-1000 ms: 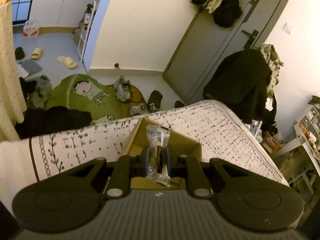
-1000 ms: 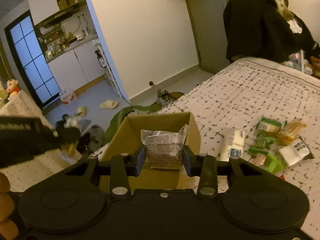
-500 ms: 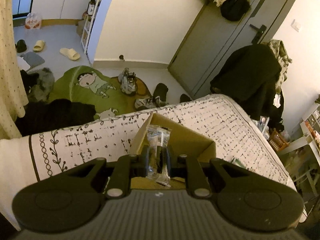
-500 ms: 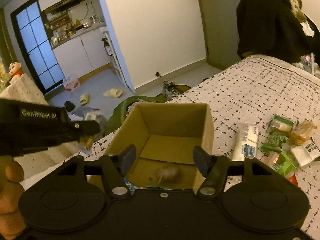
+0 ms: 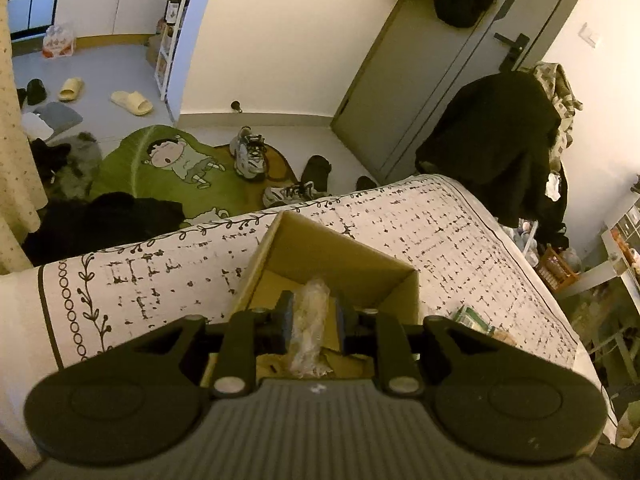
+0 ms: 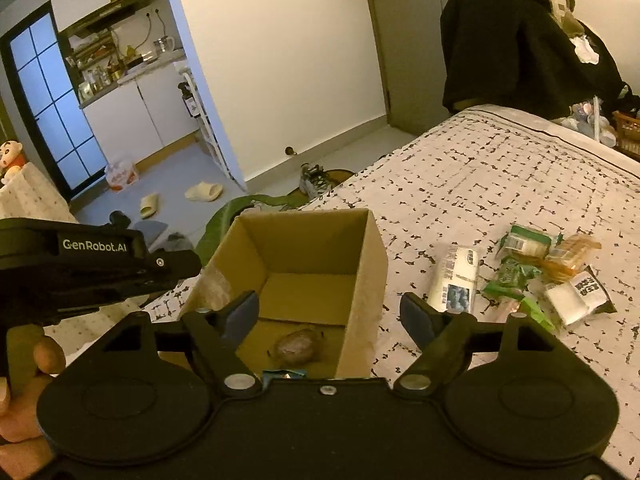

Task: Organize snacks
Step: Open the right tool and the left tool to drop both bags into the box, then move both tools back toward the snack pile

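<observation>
The only legible wording is the white brand "GenRobot.AI" on the side of the black handheld left gripper body (image 6: 94, 246) at the left of the right wrist view, while print on the white snack packets (image 6: 456, 276) is too small to read.

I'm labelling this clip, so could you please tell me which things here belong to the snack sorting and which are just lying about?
Belongs to the job:
- cardboard box
- clear packet in the left gripper
- brown packet in the box
- snack pile on the bed
- right gripper, jaws just opened, empty

Just lying about:
- slippers
- sneakers
- green rug
- black coat
</observation>
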